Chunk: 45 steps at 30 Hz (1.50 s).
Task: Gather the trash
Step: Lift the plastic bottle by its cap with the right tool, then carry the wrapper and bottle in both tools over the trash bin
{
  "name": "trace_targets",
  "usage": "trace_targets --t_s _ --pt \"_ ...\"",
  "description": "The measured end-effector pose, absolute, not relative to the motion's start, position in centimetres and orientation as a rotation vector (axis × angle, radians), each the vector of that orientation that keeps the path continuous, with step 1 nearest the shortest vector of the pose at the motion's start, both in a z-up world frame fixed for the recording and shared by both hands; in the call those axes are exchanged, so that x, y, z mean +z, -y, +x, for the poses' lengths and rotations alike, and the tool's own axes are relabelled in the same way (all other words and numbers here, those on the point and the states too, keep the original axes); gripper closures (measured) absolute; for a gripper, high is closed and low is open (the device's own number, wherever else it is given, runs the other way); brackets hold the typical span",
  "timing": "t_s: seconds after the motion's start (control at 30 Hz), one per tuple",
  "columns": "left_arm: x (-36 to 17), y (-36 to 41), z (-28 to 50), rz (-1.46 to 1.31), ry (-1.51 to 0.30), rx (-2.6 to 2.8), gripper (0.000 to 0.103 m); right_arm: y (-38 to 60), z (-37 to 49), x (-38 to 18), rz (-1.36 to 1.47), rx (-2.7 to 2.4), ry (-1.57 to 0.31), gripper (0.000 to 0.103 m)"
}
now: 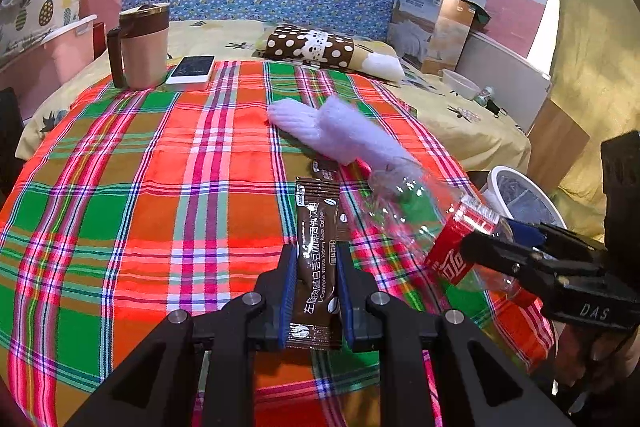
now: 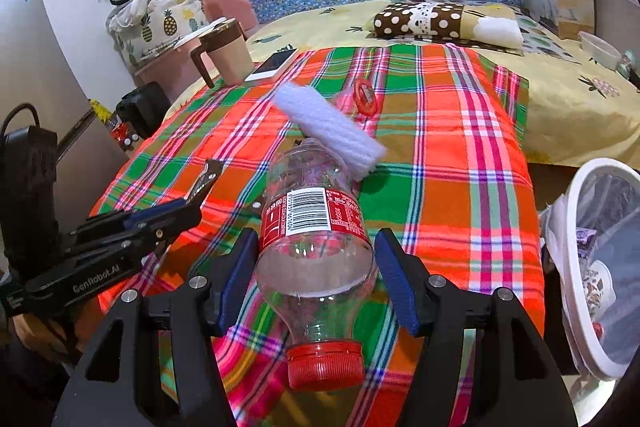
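My left gripper point(image 1: 316, 259) is shut on a brown coffee sachet point(image 1: 316, 251), held above the plaid cloth point(image 1: 160, 211). My right gripper point(image 2: 316, 251) is shut on an empty clear plastic bottle point(image 2: 312, 227) with a red label and red cap, cap toward the camera. The bottle point(image 1: 424, 223) and right gripper point(image 1: 516, 247) also show at the right of the left wrist view. The left gripper point(image 2: 176, 211) with the sachet's edge point(image 2: 206, 181) shows at the left of the right wrist view. A white mesh trash bin point(image 2: 576, 267) stands at the right, off the bed edge.
A white knitted glove point(image 1: 336, 131) lies mid-cloth, with a small red wrapper point(image 2: 364, 95) behind it. A mug point(image 1: 140, 47) and a phone point(image 1: 192, 71) sit at the far left. A dotted pillow point(image 1: 316, 45), a bag point(image 1: 432, 23) and a bowl point(image 1: 460, 83) lie at the back.
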<state>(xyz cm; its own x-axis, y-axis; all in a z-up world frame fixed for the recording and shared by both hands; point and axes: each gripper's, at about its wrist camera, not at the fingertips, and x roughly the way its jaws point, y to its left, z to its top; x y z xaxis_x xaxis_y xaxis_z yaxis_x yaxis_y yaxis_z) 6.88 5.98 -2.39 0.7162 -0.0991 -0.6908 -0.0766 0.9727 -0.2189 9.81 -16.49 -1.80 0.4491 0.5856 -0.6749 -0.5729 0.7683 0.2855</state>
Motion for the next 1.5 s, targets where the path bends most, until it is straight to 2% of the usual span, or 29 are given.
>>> trace_targets --t_s 0.63,1.5 --pt "-0.7 -0.9 8.7 -0.188 -0.755 -0.119 0.083 21.5 9.7 -0.7 0.120 0.624 -0.777 0.041" --pt "0.1 14.9 15.9 -0.069 -0.767 -0.441 0.083 35.8 10.5 -1.1 0.247 0.240 -0.727 0.041"
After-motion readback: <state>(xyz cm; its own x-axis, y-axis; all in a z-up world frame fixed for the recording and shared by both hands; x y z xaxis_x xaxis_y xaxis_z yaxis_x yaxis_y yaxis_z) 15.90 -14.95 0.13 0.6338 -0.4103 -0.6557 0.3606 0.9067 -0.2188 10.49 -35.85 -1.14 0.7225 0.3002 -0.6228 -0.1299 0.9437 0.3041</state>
